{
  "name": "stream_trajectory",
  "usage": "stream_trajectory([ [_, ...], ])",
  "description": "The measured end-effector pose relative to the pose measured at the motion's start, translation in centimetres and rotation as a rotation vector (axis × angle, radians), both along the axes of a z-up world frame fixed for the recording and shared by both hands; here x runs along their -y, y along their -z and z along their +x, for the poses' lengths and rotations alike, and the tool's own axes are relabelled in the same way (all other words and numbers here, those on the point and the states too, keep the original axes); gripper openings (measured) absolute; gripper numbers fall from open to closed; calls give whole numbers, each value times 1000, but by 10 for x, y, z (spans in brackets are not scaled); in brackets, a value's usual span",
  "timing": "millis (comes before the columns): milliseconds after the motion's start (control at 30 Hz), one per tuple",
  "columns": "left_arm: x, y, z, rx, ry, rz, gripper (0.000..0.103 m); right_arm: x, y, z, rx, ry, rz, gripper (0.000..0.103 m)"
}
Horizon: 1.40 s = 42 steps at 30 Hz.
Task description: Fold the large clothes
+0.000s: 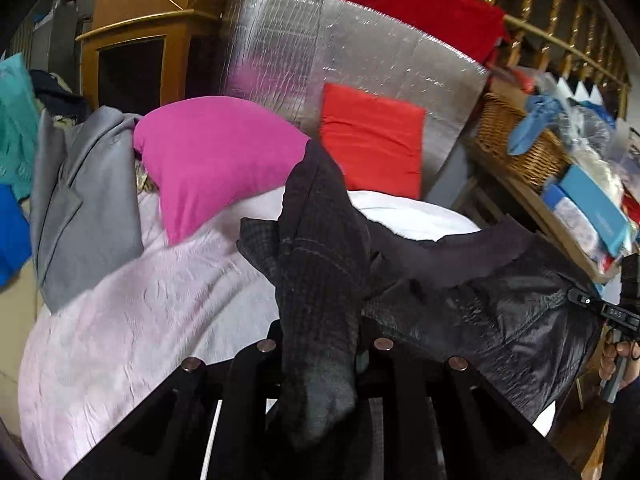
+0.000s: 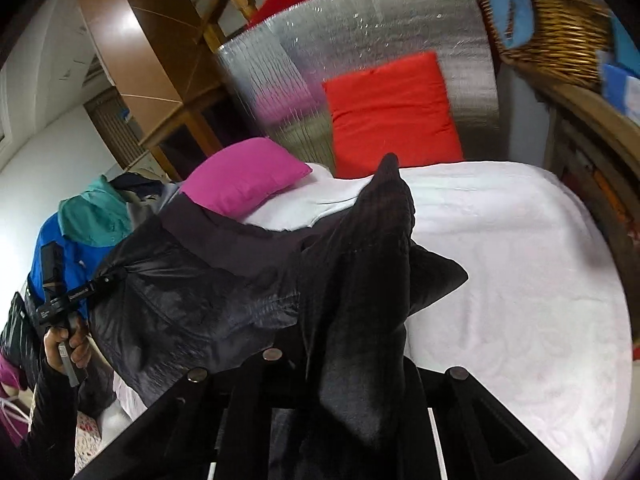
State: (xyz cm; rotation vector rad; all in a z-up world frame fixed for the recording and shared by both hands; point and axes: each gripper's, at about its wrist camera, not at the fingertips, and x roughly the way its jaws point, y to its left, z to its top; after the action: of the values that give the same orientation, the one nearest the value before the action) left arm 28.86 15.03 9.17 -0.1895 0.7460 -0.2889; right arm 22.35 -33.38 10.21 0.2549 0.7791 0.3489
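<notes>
A large dark checked coat (image 1: 500, 312) with a shiny black lining hangs stretched between both grippers above the bed. In the left wrist view my left gripper (image 1: 324, 344) is shut on a bunched fold of it, which stands up between the fingers. At the right edge, my right gripper (image 1: 580, 300) pinches the coat's other end, with a hand (image 1: 614, 356) on its handle. In the right wrist view my right gripper (image 2: 360, 360) is shut on a dark fold of the coat (image 2: 200, 300). My left gripper (image 2: 106, 280) clamps the far end at the left.
The bed (image 1: 140, 320) has a pale bedspread, a pink pillow (image 1: 216, 160) and a red cushion (image 1: 372, 140) against a silver padded panel (image 1: 320, 40). A grey jacket (image 1: 80, 208) and other clothes lie at its left. A wicker basket (image 1: 516, 148) sits on a cluttered shelf at the right.
</notes>
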Motion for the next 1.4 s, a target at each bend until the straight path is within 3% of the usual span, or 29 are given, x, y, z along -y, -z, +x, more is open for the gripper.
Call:
stream_trajectory([
  [133,-1,68,-42,-44,2,-55,18,23,67,-43,-76,26,56,14],
  [233,4,170,-38,-275,-41,-50,20,34,149,-54,-216,87,53,18],
  [267,5,201,-36,-347,-70,-17,30,41,181,-56,-291,126,66,29],
  [300,1,214,-40,-343,-88,-22,46,47,200,-59,-323,148,96,37],
  [333,-7,216,-45,-311,-117,-60,49,55,208,-65,-321,181,136,56],
  [367,-13,213,-45,-332,-128,-93,52,63,210,-70,-312,213,175,67],
  [400,-17,207,-43,-361,-128,-115,51,70,209,-76,-306,225,214,70],
  [467,-23,188,-41,-355,-123,-77,51,77,200,-78,-295,208,200,70],
  [567,-34,154,-38,-267,-108,1,52,95,173,-85,-258,216,183,70],
  [667,-38,135,-31,-199,-129,31,60,106,148,-77,-191,247,124,70],
  [767,-25,139,-10,-206,-92,36,64,90,137,-52,-180,203,82,71],
  [933,14,183,31,-308,-19,115,64,56,164,5,-240,129,-80,71],
  [967,19,186,35,-305,-29,138,60,52,172,17,-262,125,-100,63],
  [1000,19,188,36,-290,-45,163,22,52,177,19,-275,114,-100,42],
  [1033,19,188,38,-297,-47,177,12,47,176,24,-281,100,-117,11],
  [1100,19,181,37,-248,-56,173,12,33,156,19,-203,81,-204,8],
  [1167,19,179,34,-189,-74,199,12,36,132,7,-106,109,-220,7],
  [1200,16,188,37,-202,-82,208,12,41,134,10,-107,124,-227,7],
  [1267,15,218,51,-293,-78,196,14,57,174,24,-227,166,-192,8],
  [1300,13,222,52,-289,-98,181,16,52,191,28,-266,160,-207,8],
  [1400,14,207,46,-253,-123,209,26,46,196,21,-242,203,-225,11],
])
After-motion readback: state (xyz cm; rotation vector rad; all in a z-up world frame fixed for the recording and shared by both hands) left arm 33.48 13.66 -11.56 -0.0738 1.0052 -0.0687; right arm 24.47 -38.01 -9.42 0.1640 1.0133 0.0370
